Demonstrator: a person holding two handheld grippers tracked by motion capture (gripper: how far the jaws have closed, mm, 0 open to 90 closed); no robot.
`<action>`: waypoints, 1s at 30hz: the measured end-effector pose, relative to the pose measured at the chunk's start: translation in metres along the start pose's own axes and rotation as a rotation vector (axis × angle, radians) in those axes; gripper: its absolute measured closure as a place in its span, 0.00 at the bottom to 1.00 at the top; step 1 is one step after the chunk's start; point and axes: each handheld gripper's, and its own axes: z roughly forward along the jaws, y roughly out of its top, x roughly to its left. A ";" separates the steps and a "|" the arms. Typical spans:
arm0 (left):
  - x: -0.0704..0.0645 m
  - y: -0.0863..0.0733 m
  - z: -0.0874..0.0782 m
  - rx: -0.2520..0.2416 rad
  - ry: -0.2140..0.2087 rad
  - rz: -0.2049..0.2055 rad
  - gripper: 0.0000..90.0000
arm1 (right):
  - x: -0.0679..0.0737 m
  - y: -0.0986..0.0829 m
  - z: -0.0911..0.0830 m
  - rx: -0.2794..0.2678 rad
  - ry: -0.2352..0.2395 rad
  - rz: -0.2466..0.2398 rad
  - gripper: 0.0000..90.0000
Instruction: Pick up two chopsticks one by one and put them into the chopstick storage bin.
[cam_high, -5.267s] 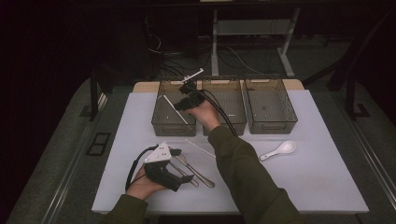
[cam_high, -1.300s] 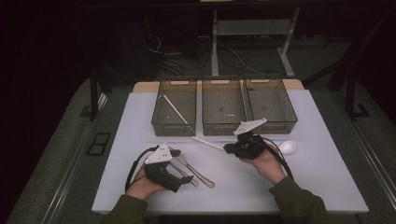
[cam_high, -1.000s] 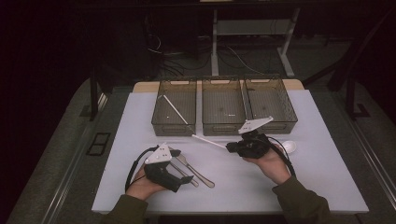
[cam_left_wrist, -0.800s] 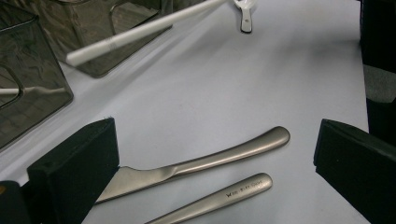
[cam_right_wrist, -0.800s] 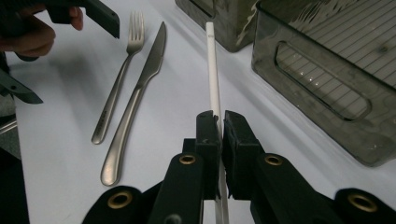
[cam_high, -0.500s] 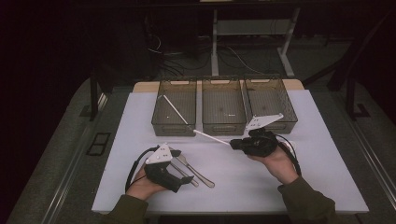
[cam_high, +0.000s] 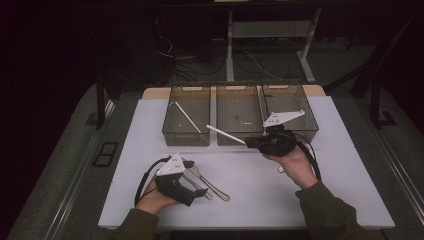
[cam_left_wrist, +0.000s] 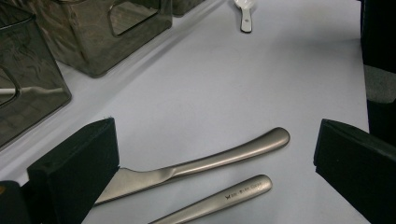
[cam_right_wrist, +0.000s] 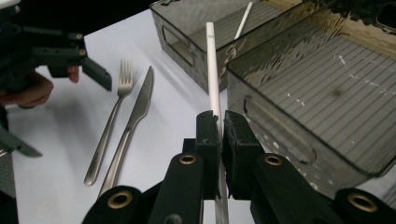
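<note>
Three dark see-through bins are standing in a row at the far side of the table (cam_high: 320, 200), and the work in hand looks like sorting utensils into them. The right tongs (cam_high: 248, 143) are clamping a white chopstick (cam_high: 226, 135) near one end; in the right gripper view its jaws are pressed tight on the stick (cam_right_wrist: 212, 70), which is pointing ahead toward the bins. In the high view the chopstick is hanging in the air just in front of the gap between the left bin (cam_high: 186, 135) and the middle bin (cam_high: 239, 137), its free end angling toward the left one. A second white chopstick (cam_high: 187, 117) is already lying inside that left bin, so this one most likely belongs beside it.

The left tongs (cam_high: 202, 192) are resting on the table with their jaws wide apart, straddling a knife (cam_left_wrist: 205, 163) and a fork handle (cam_left_wrist: 219, 200) without gripping either. A white spoon (cam_left_wrist: 243, 14) is lying farther off on the table.

By my judgement the step under way is the carry to the bin. The next move is calling for lifting the stick over the left bin's near wall, lining it up along the bin's length, and only then loosening the jaws so it is dropping flat rather than catching on the rim.
</note>
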 end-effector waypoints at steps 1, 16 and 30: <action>0.000 0.000 0.000 -0.001 -0.001 0.000 0.00 | -0.001 0.002 0.001 0.000 -0.002 0.002 0.95; -0.001 0.000 0.000 -0.016 0.000 -0.012 0.00 | -0.009 0.034 0.022 0.004 -0.033 0.007 0.95; -0.001 0.000 0.000 -0.024 -0.007 -0.022 0.00 | -0.014 0.064 0.049 0.017 -0.066 0.019 0.95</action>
